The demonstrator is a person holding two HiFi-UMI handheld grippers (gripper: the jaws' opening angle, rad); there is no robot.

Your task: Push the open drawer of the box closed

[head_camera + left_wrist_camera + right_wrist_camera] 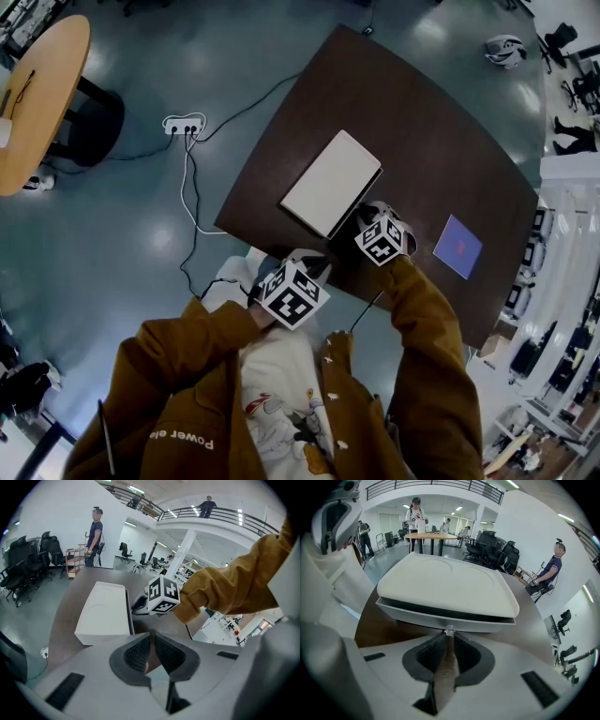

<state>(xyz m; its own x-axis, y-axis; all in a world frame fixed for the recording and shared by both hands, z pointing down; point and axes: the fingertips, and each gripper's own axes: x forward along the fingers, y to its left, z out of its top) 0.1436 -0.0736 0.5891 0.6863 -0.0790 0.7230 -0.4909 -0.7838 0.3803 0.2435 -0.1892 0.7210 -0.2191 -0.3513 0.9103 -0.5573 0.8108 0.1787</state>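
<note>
White flat box (330,184) on dark wooden table (450,141): right tongs (448,638) pinch the slightly open drawer's (440,613) small clear knob (449,630); left tongs (152,638) closed, empty.

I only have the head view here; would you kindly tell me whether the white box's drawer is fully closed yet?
Observer: Not yet; a dark gap shows between the drawer front and the box above it.
Operator: Thank you. How do the jaws of the right gripper stand?
Observer: Together, with their tips against the small clear knob at the drawer front's middle.
Operator: And the left gripper?
Observer: It is shut on nothing and sits apart from the box.
</note>
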